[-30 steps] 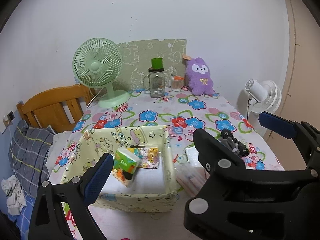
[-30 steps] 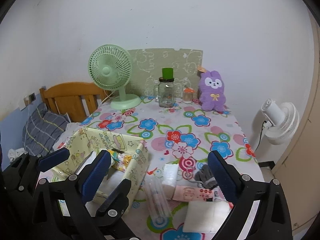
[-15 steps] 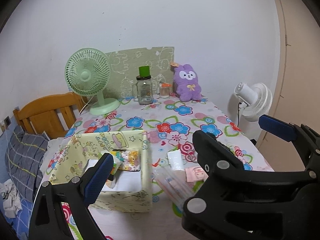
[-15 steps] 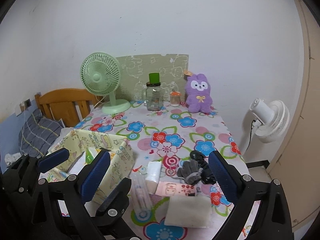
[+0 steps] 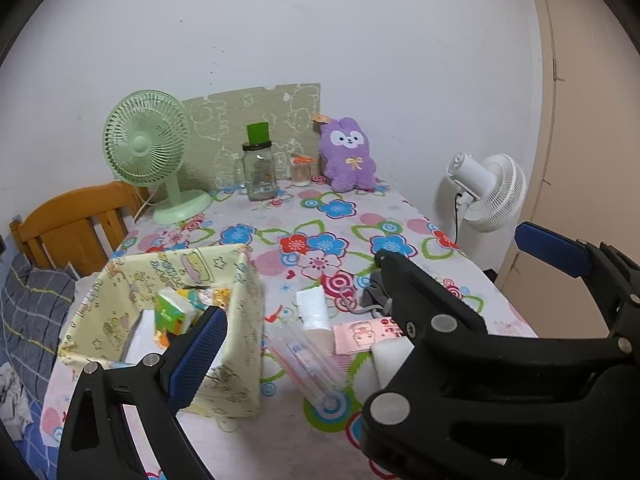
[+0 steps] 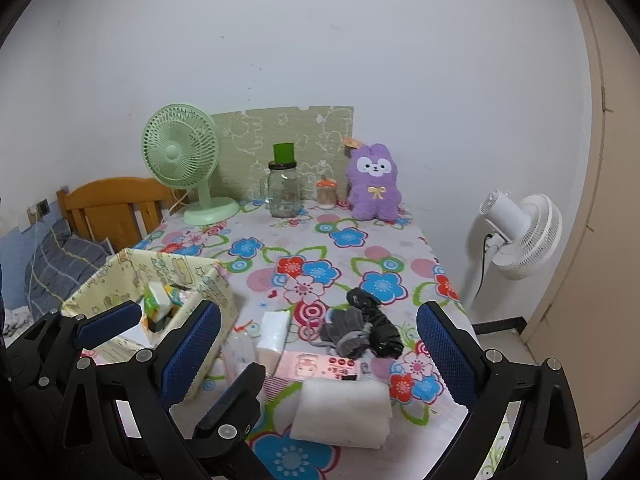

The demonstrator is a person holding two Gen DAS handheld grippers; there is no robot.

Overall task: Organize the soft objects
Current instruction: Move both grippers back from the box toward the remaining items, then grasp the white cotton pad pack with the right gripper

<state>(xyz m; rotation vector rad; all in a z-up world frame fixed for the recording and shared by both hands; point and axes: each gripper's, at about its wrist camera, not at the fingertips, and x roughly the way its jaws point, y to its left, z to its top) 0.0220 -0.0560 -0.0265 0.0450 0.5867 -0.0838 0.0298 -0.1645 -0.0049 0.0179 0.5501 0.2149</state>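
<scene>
A yellow fabric box (image 5: 244, 312) (image 6: 216, 284) stands at the table's near left and holds tissue packs (image 5: 174, 314). Beside it on the flowered cloth lie a white tissue pack (image 6: 274, 330), a clear plastic pack (image 5: 308, 364), a pink pack (image 6: 320, 366), grey gloves (image 6: 362, 326) and a white folded cloth (image 6: 342, 414). My left gripper (image 5: 300, 344) is open and empty above the box's near right corner. My right gripper (image 6: 318, 354) is open and empty above the loose items.
At the table's back stand a green fan (image 6: 182, 160), a glass jar with green lid (image 6: 284, 192), a small bottle (image 6: 327, 193) and a purple plush rabbit (image 6: 374, 184). A white floor fan (image 6: 520, 236) is right of the table. A wooden headboard (image 6: 116, 204) is left.
Both grippers have pulled back and shifted right. The box now sits further left in both views, and the gloves and white cloth show more fully. Both stay open.
</scene>
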